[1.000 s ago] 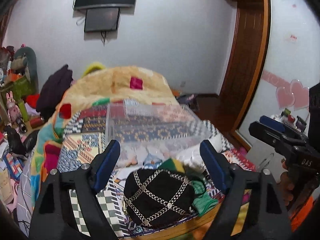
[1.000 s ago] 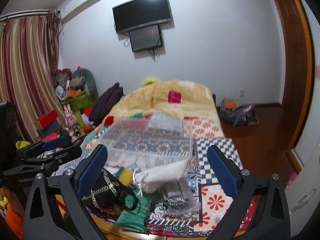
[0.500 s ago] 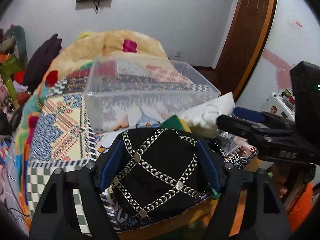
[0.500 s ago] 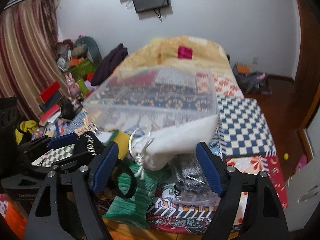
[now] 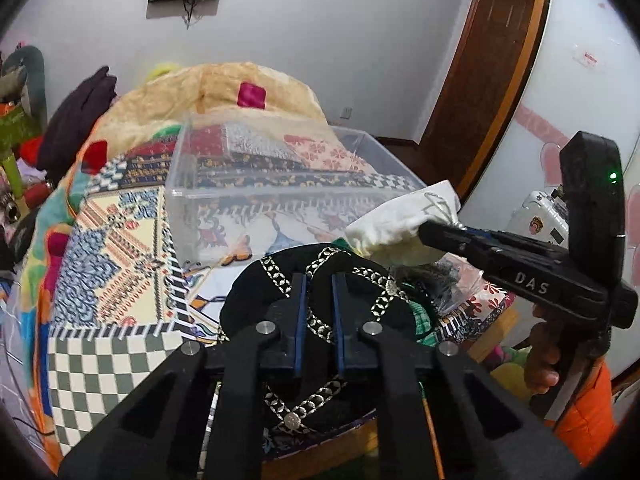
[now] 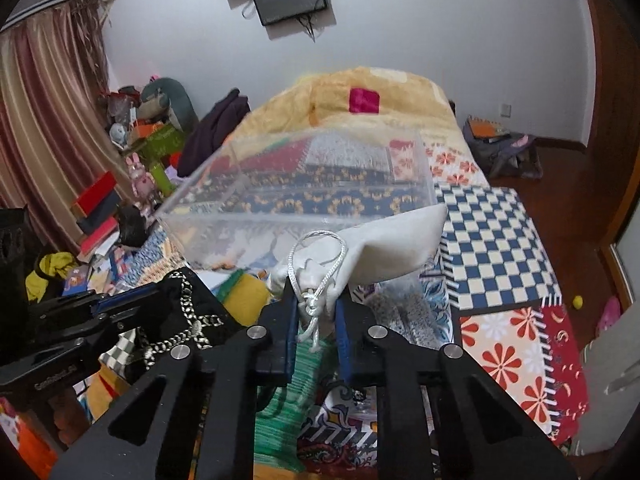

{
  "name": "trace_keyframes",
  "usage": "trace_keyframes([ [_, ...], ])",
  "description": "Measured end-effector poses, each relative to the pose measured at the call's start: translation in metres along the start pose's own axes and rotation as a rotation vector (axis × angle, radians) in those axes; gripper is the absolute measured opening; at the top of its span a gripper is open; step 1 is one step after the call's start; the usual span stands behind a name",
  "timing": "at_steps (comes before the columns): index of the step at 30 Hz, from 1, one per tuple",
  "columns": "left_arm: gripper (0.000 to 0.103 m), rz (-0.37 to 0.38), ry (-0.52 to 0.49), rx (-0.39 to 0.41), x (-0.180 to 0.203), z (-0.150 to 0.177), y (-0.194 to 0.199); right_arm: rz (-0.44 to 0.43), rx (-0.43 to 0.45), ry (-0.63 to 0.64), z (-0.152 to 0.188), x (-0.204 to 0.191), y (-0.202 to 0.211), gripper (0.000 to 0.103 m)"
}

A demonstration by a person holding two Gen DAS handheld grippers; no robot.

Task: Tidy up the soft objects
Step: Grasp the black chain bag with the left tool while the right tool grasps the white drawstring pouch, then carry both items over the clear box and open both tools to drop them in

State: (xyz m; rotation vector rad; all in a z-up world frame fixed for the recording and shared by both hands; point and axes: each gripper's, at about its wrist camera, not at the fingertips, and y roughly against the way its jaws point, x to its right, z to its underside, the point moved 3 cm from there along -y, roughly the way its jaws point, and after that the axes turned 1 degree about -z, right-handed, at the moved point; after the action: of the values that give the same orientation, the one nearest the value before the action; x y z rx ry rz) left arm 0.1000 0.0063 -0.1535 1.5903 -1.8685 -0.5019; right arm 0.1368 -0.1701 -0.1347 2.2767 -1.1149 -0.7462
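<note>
My left gripper [image 5: 318, 286] is shut on a black soft bag with silver chain trim [image 5: 360, 292] at the near edge of the bed. My right gripper [image 6: 316, 300] is shut on the gathered neck of a white drawstring pouch [image 6: 392, 244], lifted a little above the bed. The pouch also shows in the left wrist view [image 5: 400, 224], with the right gripper [image 5: 430, 230] at the right. A clear plastic box [image 6: 304, 196] stands on the bed just behind both; it also shows in the left wrist view [image 5: 276, 184]. The left gripper [image 6: 132, 300] with the black bag [image 6: 188, 312] shows at left.
A green knitted item [image 6: 288, 400] and a clear bag with grey contents [image 6: 400, 316] lie on the patchwork bedspread [image 6: 500, 248] under the pouch. A yellow blanket [image 6: 380, 96] is heaped at the far end. Clutter [image 6: 132, 152] fills the floor to the left.
Both grippers have moved forward and down and closed: the left on the black bag, the right on the white pouch's neck, which is now lifted.
</note>
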Motion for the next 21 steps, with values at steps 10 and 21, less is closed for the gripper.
trace_keyframes([
  [10,0.007,-0.034,0.0,0.134,-0.002,-0.025,0.045,-0.004,0.117,0.049,-0.019,-0.015,0.034,0.013],
  [21,0.007,-0.092,0.004,0.268,-0.016,-0.064,0.075,-0.006,0.207,0.073,-0.045,-0.023,0.046,0.013],
])
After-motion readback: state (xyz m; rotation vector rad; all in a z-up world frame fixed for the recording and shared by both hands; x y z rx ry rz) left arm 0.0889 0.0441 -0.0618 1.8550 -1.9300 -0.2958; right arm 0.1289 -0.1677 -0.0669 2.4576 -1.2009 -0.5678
